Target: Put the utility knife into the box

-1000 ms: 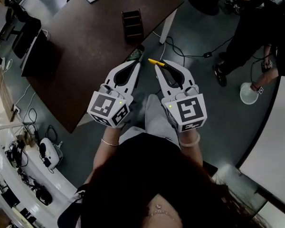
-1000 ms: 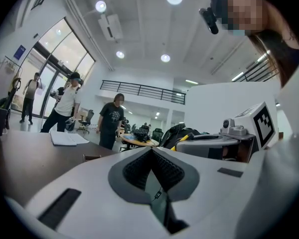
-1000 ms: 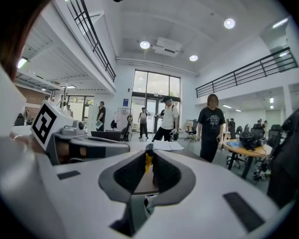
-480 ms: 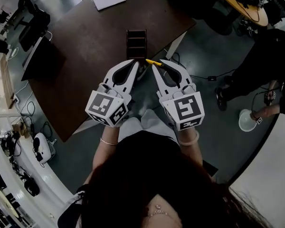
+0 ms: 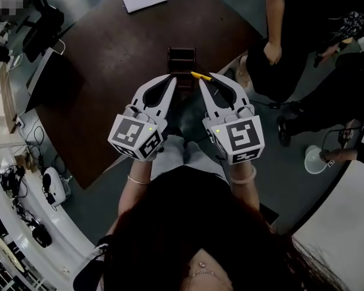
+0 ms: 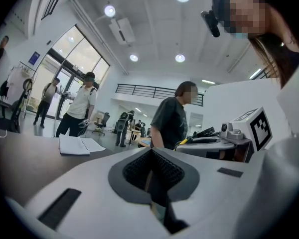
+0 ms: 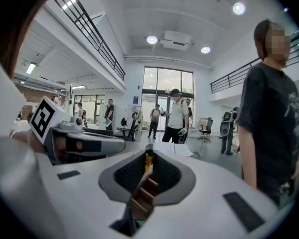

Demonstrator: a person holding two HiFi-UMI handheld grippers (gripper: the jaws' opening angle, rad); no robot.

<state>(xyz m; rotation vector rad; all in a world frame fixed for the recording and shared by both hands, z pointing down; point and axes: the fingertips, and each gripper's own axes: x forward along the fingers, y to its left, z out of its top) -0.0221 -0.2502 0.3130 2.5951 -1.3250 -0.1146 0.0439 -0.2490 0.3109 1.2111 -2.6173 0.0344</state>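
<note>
My right hand-held gripper [image 5: 211, 81] pinches the yellow utility knife [image 5: 198, 76] at its tips. In the head view the knife's end shows at the right edge of the dark, compartmented box [image 5: 181, 59], which stands on the brown surface [image 5: 109, 71]. My left hand-held gripper [image 5: 170, 80] hovers just beside it, jaws pressed together on nothing.

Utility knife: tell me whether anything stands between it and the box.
Nothing visible does. The utility knife, clamped in the right gripper's jaws, hangs right at the open box's right edge; the left gripper is near the box's other side.
</note>
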